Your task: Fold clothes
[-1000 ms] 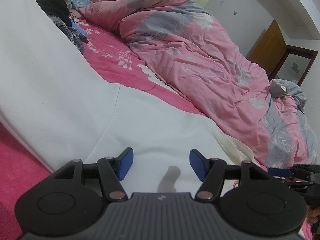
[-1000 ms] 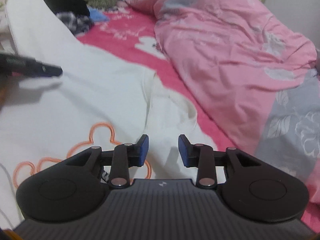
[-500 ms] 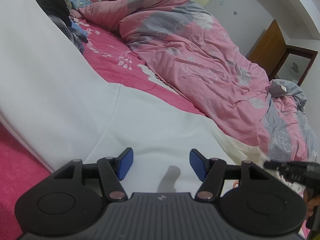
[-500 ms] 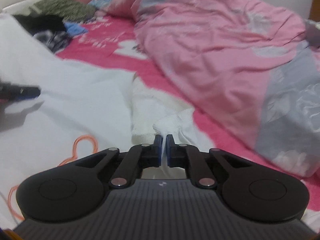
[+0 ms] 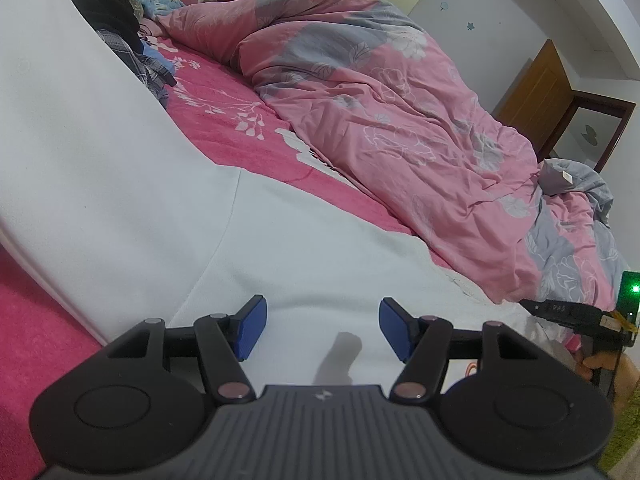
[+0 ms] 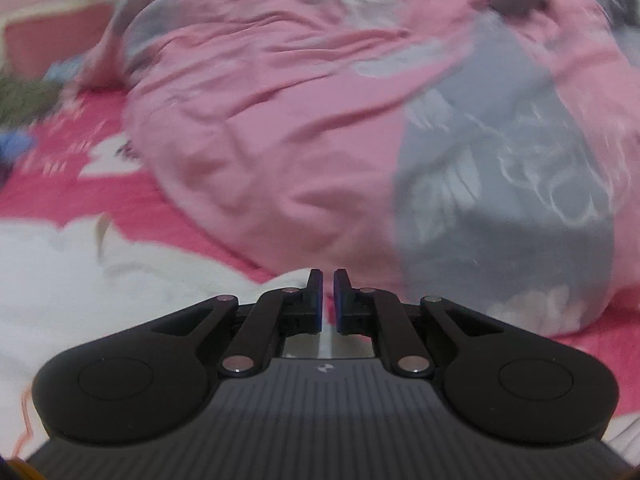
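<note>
A large white garment [image 5: 280, 240] lies spread across the pink bed sheet [image 5: 240, 140], with one long part running up to the far left. My left gripper [image 5: 322, 328] hovers just above its middle, open, with nothing between the blue pads. My right gripper [image 6: 328, 300] is shut at the garment's right edge, where a fold of white cloth [image 6: 288, 280] rises to its fingers. The same right gripper [image 5: 560, 312] shows at the far right of the left wrist view, held by a hand. The right wrist view is motion-blurred.
A rumpled pink and grey duvet [image 5: 380, 100] fills the far side of the bed, close to the garment's right edge. A pile of dark and checked clothes [image 5: 120, 28] lies at the head of the bed. A brown door [image 5: 536, 100] stands at the right.
My right gripper closed at the garment's right edge, then swung right and up, so the duvet now fills its view. The left gripper has stayed still and open.
</note>
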`<action>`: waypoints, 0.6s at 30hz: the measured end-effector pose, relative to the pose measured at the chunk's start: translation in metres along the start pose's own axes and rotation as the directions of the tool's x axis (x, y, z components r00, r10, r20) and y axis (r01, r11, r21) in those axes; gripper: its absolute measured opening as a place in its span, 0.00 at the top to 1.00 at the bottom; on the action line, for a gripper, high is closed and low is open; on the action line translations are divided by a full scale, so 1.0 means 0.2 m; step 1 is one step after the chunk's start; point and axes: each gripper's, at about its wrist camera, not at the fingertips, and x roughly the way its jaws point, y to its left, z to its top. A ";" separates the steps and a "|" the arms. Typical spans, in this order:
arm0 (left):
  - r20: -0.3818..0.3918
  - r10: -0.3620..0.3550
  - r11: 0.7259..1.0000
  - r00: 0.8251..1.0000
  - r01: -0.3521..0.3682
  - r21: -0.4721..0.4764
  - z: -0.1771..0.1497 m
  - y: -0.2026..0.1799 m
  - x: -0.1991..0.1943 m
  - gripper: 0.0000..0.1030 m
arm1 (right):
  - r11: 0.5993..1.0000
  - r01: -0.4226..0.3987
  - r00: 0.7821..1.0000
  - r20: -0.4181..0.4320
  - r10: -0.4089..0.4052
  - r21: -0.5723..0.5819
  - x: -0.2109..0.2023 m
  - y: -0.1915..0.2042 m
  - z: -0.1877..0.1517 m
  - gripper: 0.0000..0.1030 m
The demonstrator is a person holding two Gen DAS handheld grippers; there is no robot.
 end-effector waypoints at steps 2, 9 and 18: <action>0.000 0.000 1.000 1.000 0.000 0.001 0.00 0.00 0.00 0.38 | 0.998 -0.003 1.000 0.025 0.001 0.067 -0.04 -0.05 0.00 0.95; -0.001 -0.002 1.000 1.000 0.002 0.000 0.00 0.00 0.00 0.38 | 0.974 -0.179 0.981 -0.052 0.188 0.136 -0.11 -0.07 0.04 0.65; 0.000 0.000 1.000 1.000 0.000 -0.001 0.00 0.00 0.00 0.38 | 0.946 -0.296 0.942 -0.126 0.312 0.131 0.00 -0.05 0.10 0.75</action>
